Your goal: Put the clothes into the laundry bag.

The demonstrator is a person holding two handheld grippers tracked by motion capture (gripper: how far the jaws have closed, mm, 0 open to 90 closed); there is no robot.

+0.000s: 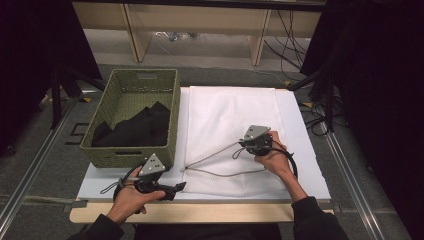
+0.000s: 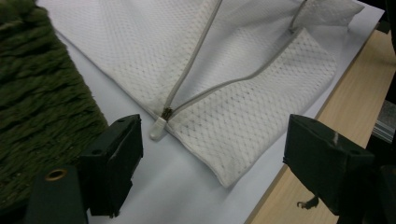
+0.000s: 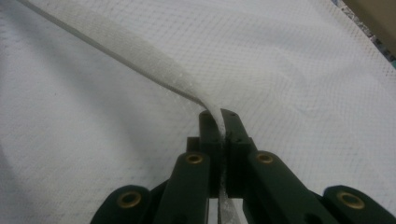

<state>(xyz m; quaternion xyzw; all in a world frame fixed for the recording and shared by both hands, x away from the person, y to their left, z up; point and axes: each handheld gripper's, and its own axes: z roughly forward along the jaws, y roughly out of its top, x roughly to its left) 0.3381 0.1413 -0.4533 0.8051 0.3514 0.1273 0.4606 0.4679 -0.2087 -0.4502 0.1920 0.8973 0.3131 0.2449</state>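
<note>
One mesh bag (image 1: 227,117), one basket (image 1: 131,90), two grippers.

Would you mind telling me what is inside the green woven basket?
Inside the green woven basket lies crumpled black cloth, piled toward its near end. Whatever sits beneath the cloth, and the basket floor there, is covered.

Basket (image 1: 131,117) left of mesh bag (image 1: 235,120) on table (image 1: 310,165), clothes (image 1: 132,129) in basket
</note>
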